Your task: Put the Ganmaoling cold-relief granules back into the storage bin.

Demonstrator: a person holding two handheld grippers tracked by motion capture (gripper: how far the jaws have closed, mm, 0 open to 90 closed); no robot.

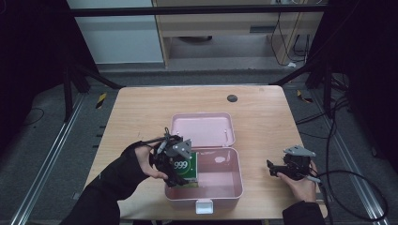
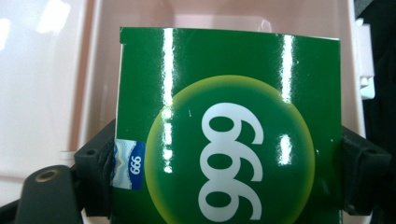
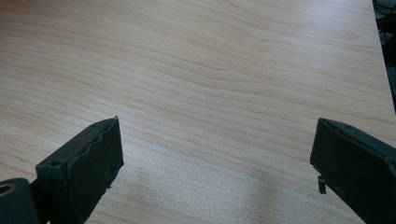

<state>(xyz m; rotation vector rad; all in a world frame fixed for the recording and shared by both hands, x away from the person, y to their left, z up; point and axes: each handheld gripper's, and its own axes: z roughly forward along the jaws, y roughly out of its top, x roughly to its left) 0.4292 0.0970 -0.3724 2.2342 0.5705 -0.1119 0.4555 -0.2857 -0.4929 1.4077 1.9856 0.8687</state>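
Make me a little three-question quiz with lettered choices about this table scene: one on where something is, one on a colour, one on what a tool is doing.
1. Where is the green box?
A. At the left end of the pink case
B. On the floor
C. On the case's lid

2. What colour are the big digits on the box?
A. Red
B. White
C. Black

3. What is the right gripper doing?
A. Gripping the case
B. Holding a pen
C. Open, holding nothing

Answers:
1 A, the high view shows the box inside the open case at its left end, held by the left gripper.
2 B, the left gripper view shows white 999 on green.
3 C, its jaws stand apart over bare table.
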